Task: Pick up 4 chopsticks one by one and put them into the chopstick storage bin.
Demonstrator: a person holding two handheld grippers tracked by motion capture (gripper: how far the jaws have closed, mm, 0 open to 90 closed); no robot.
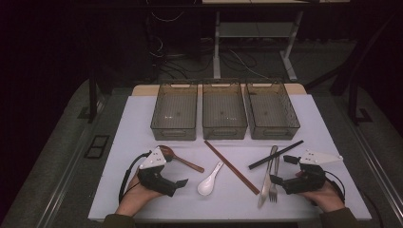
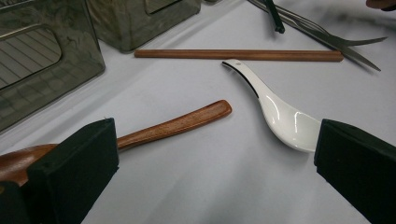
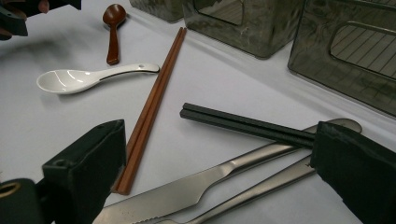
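The left gripper [image 1: 177,186], wide open and empty, is held near the table's [image 1: 142,199] front edge; the wooden spoon [image 2: 177,125] probably lies just beyond it. The right gripper [image 1: 280,172], likewise open, is held beside the knife [image 1: 266,178].

Dim room, grey floor [image 1: 57,142], white-legged desk frame [image 1: 252,42] behind, loose cables [image 1: 237,59] underneath

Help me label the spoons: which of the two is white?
The white spoon nearer the table's middle, beside the brown chopsticks. The other, the wooden spoon, is reddish brown and lies by the left gripper.
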